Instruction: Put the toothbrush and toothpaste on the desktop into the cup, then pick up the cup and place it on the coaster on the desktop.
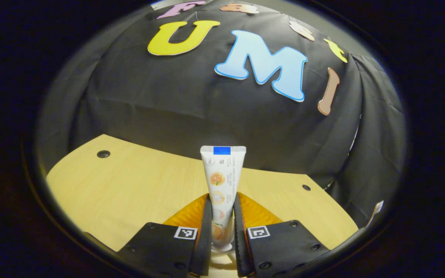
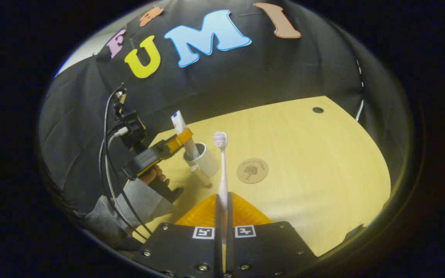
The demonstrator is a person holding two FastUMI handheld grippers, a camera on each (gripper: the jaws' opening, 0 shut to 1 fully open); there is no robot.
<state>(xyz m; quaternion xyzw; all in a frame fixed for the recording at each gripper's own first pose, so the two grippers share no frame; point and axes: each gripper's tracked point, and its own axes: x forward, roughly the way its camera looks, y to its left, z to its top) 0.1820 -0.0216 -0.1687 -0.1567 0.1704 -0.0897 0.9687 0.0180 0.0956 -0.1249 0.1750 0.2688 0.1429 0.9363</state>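
Observation:
A white toothpaste tube with a blue stripe at its top stands upright, and my left gripper is shut on its lower half. The right gripper view has that left gripper holding the tilted tube at the white cup. I cannot tell whether the tube's lower end is inside the cup. My right gripper is shut on the handle of a pale pink toothbrush, bristles up, just right of the cup. The round brown coaster lies flat on the table, right of the cup.
The light wooden table has small dark holes near its far edge. A person's hand in a grey sleeve holds the left gripper, with black cables hanging behind it. The black cloth wall closes off the back.

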